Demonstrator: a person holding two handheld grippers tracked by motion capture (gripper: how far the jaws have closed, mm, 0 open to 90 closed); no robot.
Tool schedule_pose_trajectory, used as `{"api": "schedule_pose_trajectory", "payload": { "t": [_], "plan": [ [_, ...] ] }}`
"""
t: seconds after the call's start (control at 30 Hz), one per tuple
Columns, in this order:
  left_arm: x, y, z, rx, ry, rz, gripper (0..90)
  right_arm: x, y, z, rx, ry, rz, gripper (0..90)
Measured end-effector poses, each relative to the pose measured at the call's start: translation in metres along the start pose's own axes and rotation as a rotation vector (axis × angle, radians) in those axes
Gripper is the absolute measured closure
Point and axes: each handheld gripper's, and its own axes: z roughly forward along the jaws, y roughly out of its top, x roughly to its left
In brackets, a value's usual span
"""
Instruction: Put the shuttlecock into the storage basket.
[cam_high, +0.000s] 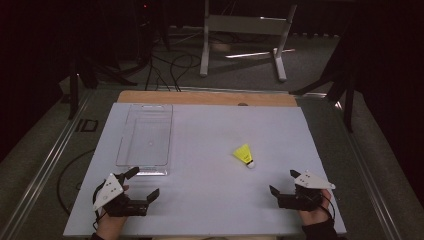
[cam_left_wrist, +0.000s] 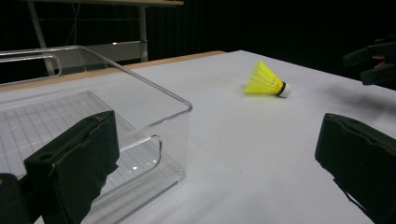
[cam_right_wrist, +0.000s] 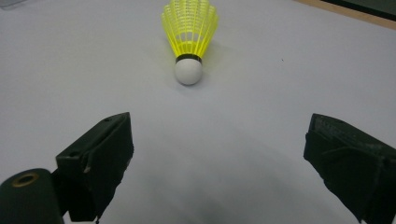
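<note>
A yellow shuttlecock (cam_high: 244, 155) with a white cork tip lies on its side on the white table (cam_high: 210, 130), right of centre. In the right gripper view the shuttlecock (cam_right_wrist: 189, 37) lies ahead with its cork pointing at me. My right gripper (cam_high: 283, 181) rests open near the front right edge, a short way from it, nothing between its jaws. An empty clear plastic bin (cam_high: 146, 137) stands at the left. My left gripper (cam_high: 145, 183) is open just in front of the bin's near end (cam_left_wrist: 154, 140), holding nothing.
A wooden strip (cam_high: 205, 98) runs along the table's far edge. Beyond it, a white metal stand (cam_high: 245, 30) and cables lie on the dark floor. Bare white surface stretches between the bin and the shuttlecock.
</note>
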Motion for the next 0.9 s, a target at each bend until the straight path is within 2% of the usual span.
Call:
{"api": "schedule_pose_trajectory", "payload": {
  "t": [0.23, 0.37, 0.5, 0.7, 0.9],
  "plan": [
    [-0.0007, 0.0002, 0.0006, 0.01, -0.011, 0.001, 0.5, 0.0015, -0.0001, -0.0004, -0.018, 0.014, -0.015, 8.3],
    [-0.0002, 0.0, 0.0004, 0.008, -0.005, -0.006, 0.5, 0.0012, -0.0007, 0.0009, -0.015, 0.002, -0.017, 8.3],
    [-0.0001, -0.0002, 0.0006, 0.012, -0.002, -0.005, 0.5, -0.0008, -0.0014, 0.0005, -0.023, 0.008, 0.001, 8.3],
    [-0.0001, -0.0003, 0.0012, 0.019, -0.007, -0.004, 0.5, 0.0009, 0.0003, -0.0018, -0.029, -0.005, -0.011, 8.3],
    [0.0, -0.0002, 0.0008, 0.016, -0.004, -0.006, 0.5, -0.0005, 0.0019, -0.0038, -0.029, -0.009, 0.011, 8.3]
  ]
}}
